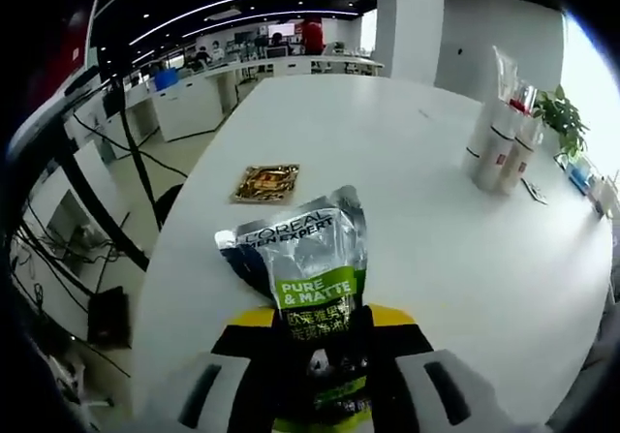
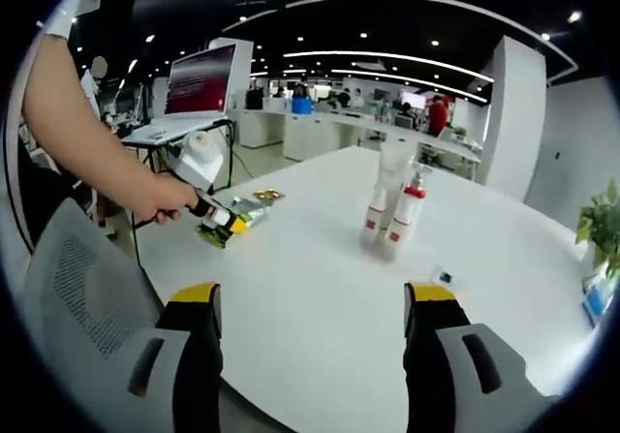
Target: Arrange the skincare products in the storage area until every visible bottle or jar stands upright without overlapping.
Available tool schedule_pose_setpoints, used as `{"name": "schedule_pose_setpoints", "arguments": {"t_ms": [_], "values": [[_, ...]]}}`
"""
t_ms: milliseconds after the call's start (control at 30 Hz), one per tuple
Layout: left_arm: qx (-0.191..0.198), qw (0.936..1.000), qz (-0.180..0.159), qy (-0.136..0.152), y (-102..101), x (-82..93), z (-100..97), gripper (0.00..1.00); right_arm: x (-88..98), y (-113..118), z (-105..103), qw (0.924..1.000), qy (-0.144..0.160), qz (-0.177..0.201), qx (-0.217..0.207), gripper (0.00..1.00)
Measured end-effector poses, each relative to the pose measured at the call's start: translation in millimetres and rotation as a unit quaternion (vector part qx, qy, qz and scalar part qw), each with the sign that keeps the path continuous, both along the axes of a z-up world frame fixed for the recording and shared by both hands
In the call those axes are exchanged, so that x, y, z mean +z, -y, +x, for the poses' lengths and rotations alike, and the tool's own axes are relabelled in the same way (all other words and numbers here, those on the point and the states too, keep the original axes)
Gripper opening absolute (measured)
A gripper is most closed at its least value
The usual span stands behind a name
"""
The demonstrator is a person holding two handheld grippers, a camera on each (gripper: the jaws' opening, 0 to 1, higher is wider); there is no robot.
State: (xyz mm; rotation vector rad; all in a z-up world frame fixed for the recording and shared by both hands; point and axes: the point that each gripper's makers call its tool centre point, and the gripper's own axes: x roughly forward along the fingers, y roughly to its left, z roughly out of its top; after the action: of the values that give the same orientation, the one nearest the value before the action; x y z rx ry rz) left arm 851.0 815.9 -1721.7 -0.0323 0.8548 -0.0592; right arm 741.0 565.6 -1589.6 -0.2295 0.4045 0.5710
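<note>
My left gripper (image 1: 325,341) is shut on a silver L'Oreal "Pure & Matte" pouch (image 1: 305,254), which sticks out forward between the yellow-tipped jaws above the white table (image 1: 417,230). A cluster of white bottles with red labels (image 1: 499,142) stands upright at the far right of the table. In the right gripper view, my right gripper (image 2: 312,307) is open with nothing between its jaws, low over the table's near part (image 2: 320,288). A hand holds the left gripper (image 2: 218,222) with the pouch (image 2: 244,215) at the left. The bottles (image 2: 395,210) stand ahead.
A flat gold packet (image 1: 265,183) lies on the table beyond the pouch, also seen as the gold packet (image 2: 268,195). A small sachet (image 2: 444,278) lies right of the bottles. A grey mesh chair (image 2: 87,278) stands at the table's left edge. A potted plant (image 1: 562,118) sits behind the bottles.
</note>
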Motion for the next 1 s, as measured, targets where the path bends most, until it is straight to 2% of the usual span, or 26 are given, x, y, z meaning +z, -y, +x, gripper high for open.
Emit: {"name": "schedule_pose_setpoints", "arguments": {"t_ms": [33,67,133,200,267,367,500,567,633,700,767,800,867,933,1000], "values": [[-0.011,0.9998,-0.014,0.002,5.8,1.8,0.6,0.24,0.1,0.0,0.0,1.0,0.001,-0.001,0.0,0.72],[-0.007,0.9999,-0.011,0.001,4.1,1.7,-0.2,0.24,0.2,-0.1,-0.1,1.0,0.001,-0.001,0.001,0.71],[0.003,0.9997,-0.023,-0.002,3.6,1.5,-0.6,0.22,2.5,-0.6,-0.2,1.0,0.004,0.003,0.001,0.69],[-0.001,0.9997,-0.025,-0.005,4.4,1.1,-2.5,0.21,3.8,-1.2,-0.1,1.0,0.006,0.008,0.002,0.69],[-0.009,0.999,-0.042,-0.006,12.3,3.2,-6.2,0.19,3.0,-1.3,0.0,1.0,0.005,0.006,0.001,0.69],[-0.024,0.996,-0.086,0.004,30.5,14.3,-10.1,0.17,4.9,-1.9,-0.2,0.9999,0.01,0.006,0.002,0.69],[-0.064,0.9927,-0.098,0.028,50.8,33.5,-18.3,0.16,8.4,-2.5,-0.2,0.9998,0.016,0.013,0.004,0.67],[-0.085,0.9893,-0.112,0.039,65.1,45.1,-26.8,0.16,12.5,-2.6,-0.4,0.9995,0.018,0.026,0.003,0.66],[-0.107,0.987,-0.11,0.047,75.8,54.0,-37.6,0.16,14.3,-3.1,-0.2,0.9993,0.021,0.032,0.003,0.65],[-0.133,0.9827,-0.117,0.055,88.8,62.2,-49.1,0.16,15.4,-4.1,-0.5,0.9991,0.021,0.037,0.004,0.64],[-0.141,0.9802,-0.125,0.061,98.0,69.0,-60.7,0.16,17.2,-5.9,-1.6,0.9988,0.022,0.043,0.007,0.63],[-0.157,0.976,-0.136,0.064,107.5,73.7,-67.6,0.16,18.1,-7.4,-2.3,0.9985,0.022,0.049,0.01,0.62],[-0.174,0.9722,-0.141,0.068,116.2,78.4,-76.7,0.16,20.1,-8.9,-3.5,0.9977,0.015,0.065,0.013,0.59],[-0.178,0.9624,-0.194,0.067,129.5,86.1,-86.6,0.17,29.2,-8.9,-4.3,0.9943,0.012,0.106,0.012,0.54],[-0.186,0.9537,-0.225,0.073,137.8,95.7,-95.1,0.17,33.3,-6.0,-3.9,0.9926,0.012,0.12,0.007,0.51]]}}
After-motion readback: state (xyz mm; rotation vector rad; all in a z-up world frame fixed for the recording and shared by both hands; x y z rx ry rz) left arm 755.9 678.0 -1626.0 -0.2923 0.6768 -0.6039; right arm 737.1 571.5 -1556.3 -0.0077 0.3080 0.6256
